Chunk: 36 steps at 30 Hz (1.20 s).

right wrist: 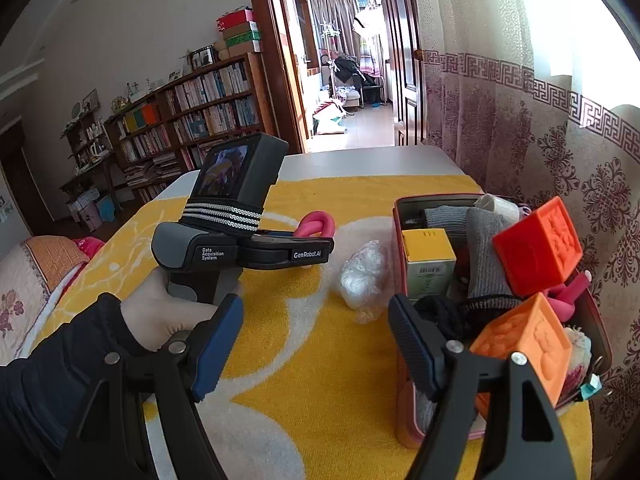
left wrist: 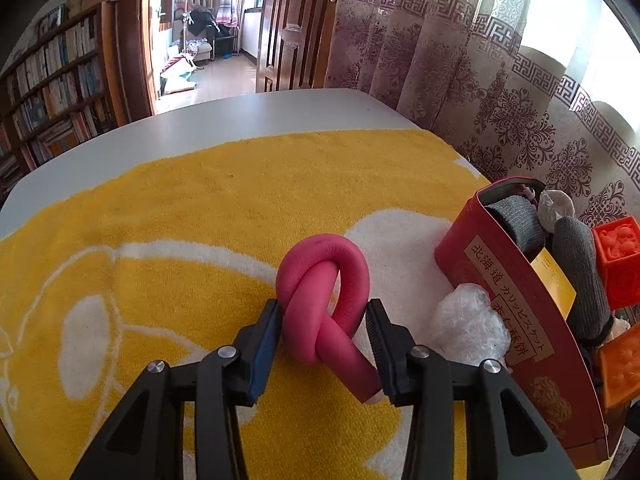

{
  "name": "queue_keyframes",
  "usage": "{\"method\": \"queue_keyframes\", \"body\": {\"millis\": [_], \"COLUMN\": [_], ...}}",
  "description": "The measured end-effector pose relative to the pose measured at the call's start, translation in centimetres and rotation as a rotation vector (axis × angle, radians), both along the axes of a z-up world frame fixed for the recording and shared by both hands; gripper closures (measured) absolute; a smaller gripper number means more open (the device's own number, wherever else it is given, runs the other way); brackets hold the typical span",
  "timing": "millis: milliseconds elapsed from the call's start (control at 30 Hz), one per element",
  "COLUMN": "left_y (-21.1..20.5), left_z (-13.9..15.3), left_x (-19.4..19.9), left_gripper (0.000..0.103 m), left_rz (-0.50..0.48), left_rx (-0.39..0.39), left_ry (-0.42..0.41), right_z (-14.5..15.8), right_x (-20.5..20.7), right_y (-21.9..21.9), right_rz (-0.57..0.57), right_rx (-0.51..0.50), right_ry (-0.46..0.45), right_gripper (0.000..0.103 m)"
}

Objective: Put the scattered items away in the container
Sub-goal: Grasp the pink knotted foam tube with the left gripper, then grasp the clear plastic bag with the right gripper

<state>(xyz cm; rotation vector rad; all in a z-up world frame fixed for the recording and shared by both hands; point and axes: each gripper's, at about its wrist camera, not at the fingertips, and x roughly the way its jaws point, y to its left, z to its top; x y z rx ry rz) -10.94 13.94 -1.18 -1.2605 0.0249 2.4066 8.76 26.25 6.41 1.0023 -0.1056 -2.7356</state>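
Observation:
A pink knotted foam tube (left wrist: 320,300) lies on the yellow towel (left wrist: 224,200). My left gripper (left wrist: 324,320) straddles it, one finger on each side, the left finger touching the knot and a small gap at the right one. The tube also shows in the right wrist view (right wrist: 316,224), past the left gripper body (right wrist: 240,240). The red box (left wrist: 504,292) stands to the right, filled with grey socks, a yellow carton and red and orange blocks. My right gripper (right wrist: 316,332) is open and empty beside the red box (right wrist: 404,216).
A crumpled clear plastic wrap (left wrist: 464,324) lies between the tube and the box; it also shows in the right wrist view (right wrist: 360,276). A patterned curtain (left wrist: 500,92) hangs just behind the box. The white table (left wrist: 200,128) edge runs along the far side.

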Motion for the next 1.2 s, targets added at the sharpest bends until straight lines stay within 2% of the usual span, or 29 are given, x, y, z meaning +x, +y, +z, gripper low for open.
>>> {"method": "queue_keyframes", "body": {"millis": [200,433,667,800,1000,1200], "left_y": [-3.2,-6.4,-7.5,-7.6,-7.1,-6.9], "left_z": [1.4,2.1,2.0,1.9,1.4,0.9], "left_x": [-0.3,-0.7,-0.7,-0.6,-0.7,-0.8], "left_gripper": [0.058,0.058,0.058,0.058,0.058,0.058], "left_rz": [0.086,0.155,0.175,0.173,0.166,0.164], "left_rx": [0.043,0.104,0.144,0.15,0.146,0.15], "left_ry": [0.04,0.045,0.031,0.02,0.007,-0.009], "right_z": [-1.6,-3.0,-4.6,-5.3,-6.6,-7.6], "right_x": [-2.3,-5.6,-9.2,-10.2,-11.3,-11.9], "right_y": [-1.3,-2.1,-2.8,-3.4,-4.8,-5.1], "right_rz": [0.042,-0.06,-0.17,-0.191,-0.209,-0.245], "right_rx": [-0.034,0.033,0.173,0.281,0.473,0.608], "right_ry": [-0.064,-0.1,-0.139,-0.144,-0.171,-0.16], "right_gripper": [0.025,0.025,0.025,0.027,0.036,0.061]}}
